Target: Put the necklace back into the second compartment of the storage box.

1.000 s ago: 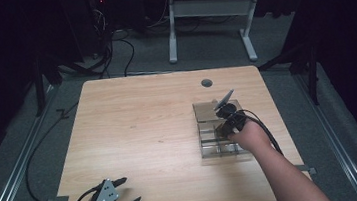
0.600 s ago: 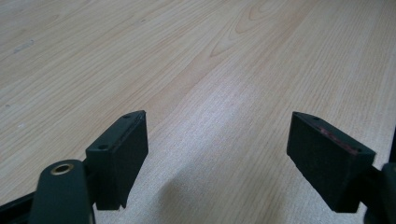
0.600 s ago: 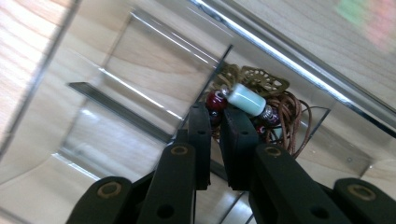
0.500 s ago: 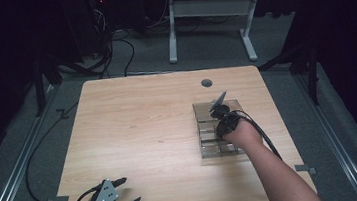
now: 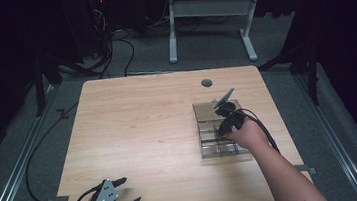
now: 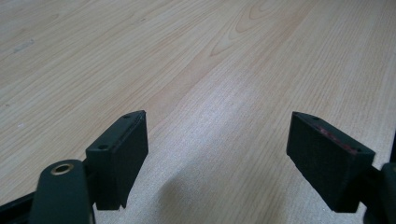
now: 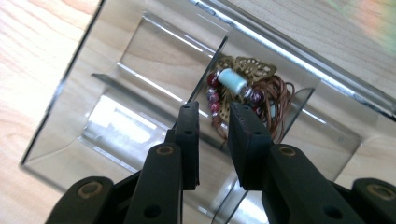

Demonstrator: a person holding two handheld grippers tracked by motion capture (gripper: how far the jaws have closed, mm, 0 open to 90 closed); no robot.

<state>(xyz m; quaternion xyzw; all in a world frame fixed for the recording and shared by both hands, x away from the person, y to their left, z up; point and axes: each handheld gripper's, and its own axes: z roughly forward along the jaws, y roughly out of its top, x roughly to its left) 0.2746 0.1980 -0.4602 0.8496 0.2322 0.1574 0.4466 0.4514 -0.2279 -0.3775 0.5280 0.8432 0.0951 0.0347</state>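
Note:
A clear plastic organiser box point(image 5: 202, 109) with several compartments sits on the right half of the wooden table point(image 5: 139, 129). My right gripper point(image 5: 219, 130) points down into it. In the right gripper view a piece of jewellery point(image 7: 247, 88) lies in one compartment of the box point(image 7: 60, 93): brown cord, red and pale blue beads, a brass filigree piece. My right gripper point(image 7: 213, 109) has just been opening its jaws; they stand slightly apart above the jewellery, nothing pressed between the pads. My left gripper point(image 5: 129, 191) rests open near the front left edge, and its jaws point(image 6: 217, 149) are wide over bare wood.
A round cable hole point(image 5: 207, 83) lies in the table behind the box. A white desk frame point(image 5: 207, 12) and loose cables point(image 5: 120, 46) are on the floor beyond the table. The person's right forearm point(image 5: 285, 175) crosses the front right corner.
The right hand has shifted a little over the box. The left gripper has stayed where it was.

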